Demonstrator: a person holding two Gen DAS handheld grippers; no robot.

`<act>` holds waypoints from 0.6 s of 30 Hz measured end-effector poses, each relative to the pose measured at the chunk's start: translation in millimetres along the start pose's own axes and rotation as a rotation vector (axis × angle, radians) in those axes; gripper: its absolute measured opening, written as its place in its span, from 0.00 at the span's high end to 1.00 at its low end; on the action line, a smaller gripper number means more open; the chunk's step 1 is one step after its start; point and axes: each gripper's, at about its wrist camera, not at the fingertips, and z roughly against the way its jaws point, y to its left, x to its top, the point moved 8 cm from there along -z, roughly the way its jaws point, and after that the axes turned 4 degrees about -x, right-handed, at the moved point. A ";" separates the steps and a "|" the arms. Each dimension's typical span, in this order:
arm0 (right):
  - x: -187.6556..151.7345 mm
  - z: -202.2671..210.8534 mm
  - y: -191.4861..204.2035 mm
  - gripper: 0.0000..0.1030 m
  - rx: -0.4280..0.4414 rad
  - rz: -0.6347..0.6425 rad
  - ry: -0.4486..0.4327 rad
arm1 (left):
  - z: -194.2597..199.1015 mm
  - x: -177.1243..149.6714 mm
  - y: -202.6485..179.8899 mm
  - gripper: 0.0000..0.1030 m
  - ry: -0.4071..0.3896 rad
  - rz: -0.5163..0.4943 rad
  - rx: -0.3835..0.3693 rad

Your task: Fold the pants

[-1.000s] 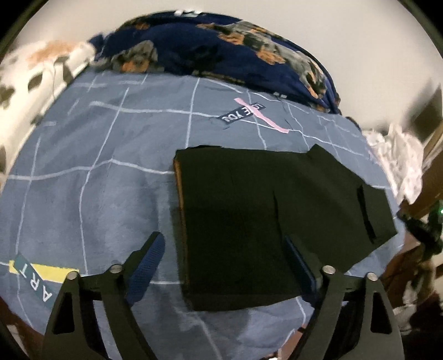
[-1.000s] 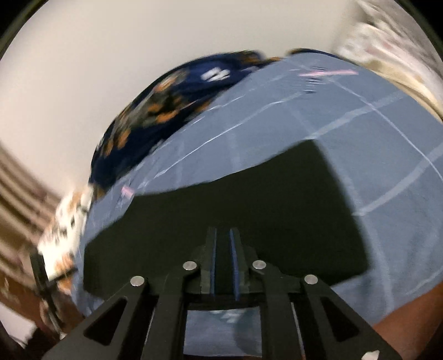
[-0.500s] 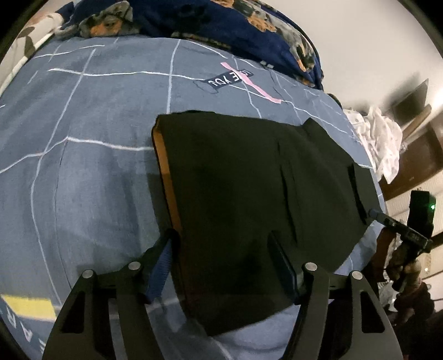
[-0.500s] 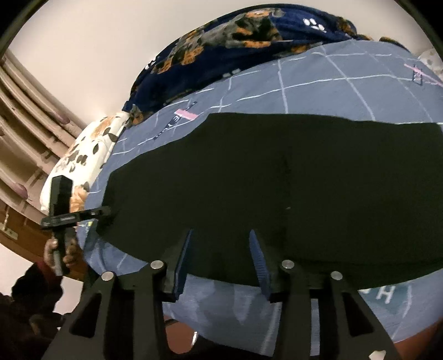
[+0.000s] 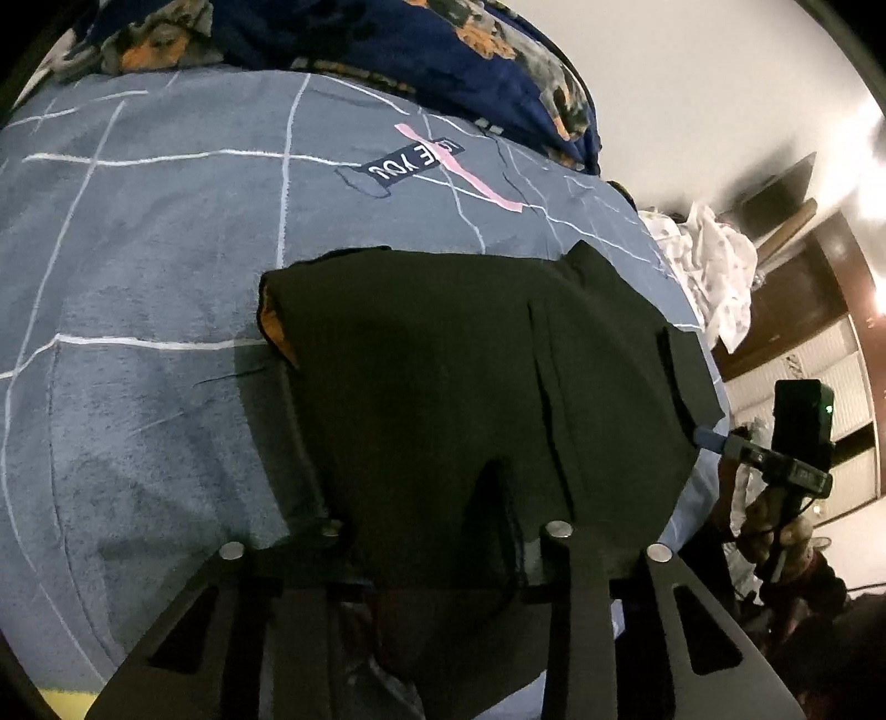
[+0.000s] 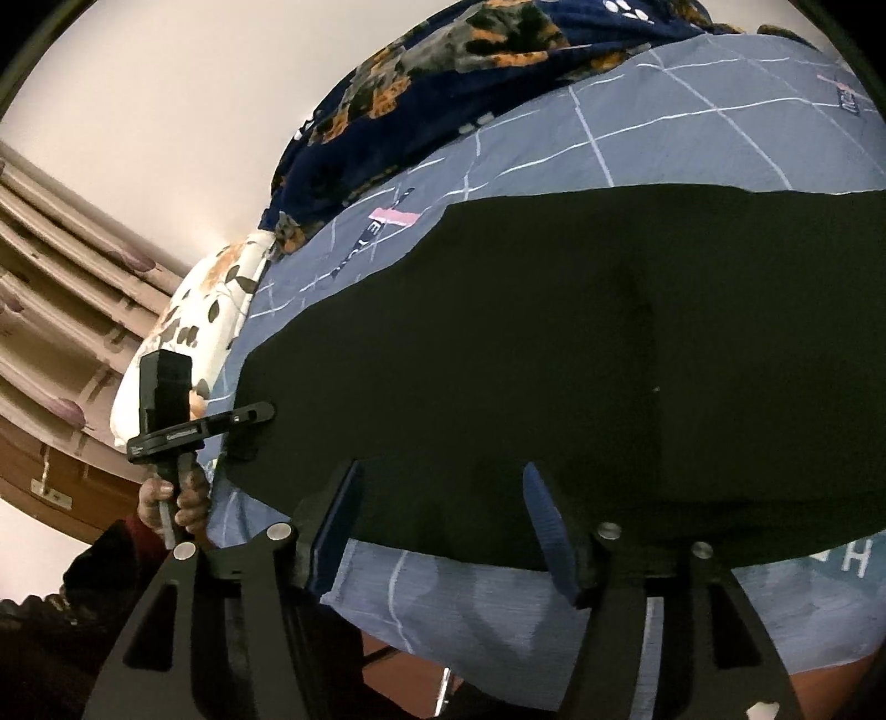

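Left claw [image 5: 421, 531]: jaws have just been closing, now clamped on the near edge of the black pants [image 5: 470, 376], the fabric bunched up and draped over the fingers so the pads are hidden. Right claw [image 6: 443, 515]: jaws have just been opening, now standing apart, blue pads [image 6: 545, 520] straddling the near hem of the pants [image 6: 554, 343] without pressing on it. Pants: folded into a flat dark slab, lying across the near part of the bed; an orange lining shows at the left fold in the left wrist view. Bed cover [image 5: 138, 277]: blue-grey, crossed by thin white grid lines, with a dark printed label and a pink stripe [image 5: 459, 166] beyond the pants. Blanket [image 5: 387, 39]: navy with orange and grey print, heaped at the far end of the bed against a plain pale wall [image 6: 166, 83]. Pillow [image 6: 205, 310]: white with orange and dark leaf print, at the bed's edge in the right wrist view. Crumpled white cloth [image 5: 714, 271]: beside the bed's far corner in the left wrist view. Dark wooden furniture [image 5: 803, 299]: beyond that cloth. Person's hand [image 6: 171, 498]: grips the handle of the left claw's tool.
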 end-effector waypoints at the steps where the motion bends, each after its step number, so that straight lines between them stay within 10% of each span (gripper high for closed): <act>1: 0.3 -0.9 3.0 0.43 0.008 0.005 0.000 | 3.2 0.5 -4.6 0.73 -0.014 0.006 0.002; 8: 12.5 -6.2 22.2 0.40 0.153 -0.025 -0.006 | 26.5 20.6 -65.2 0.81 -0.118 0.035 -0.109; 18: 34.7 -11.8 22.0 0.34 0.457 -0.267 0.010 | -31.4 33.9 -184.6 0.81 -0.067 -0.101 -0.209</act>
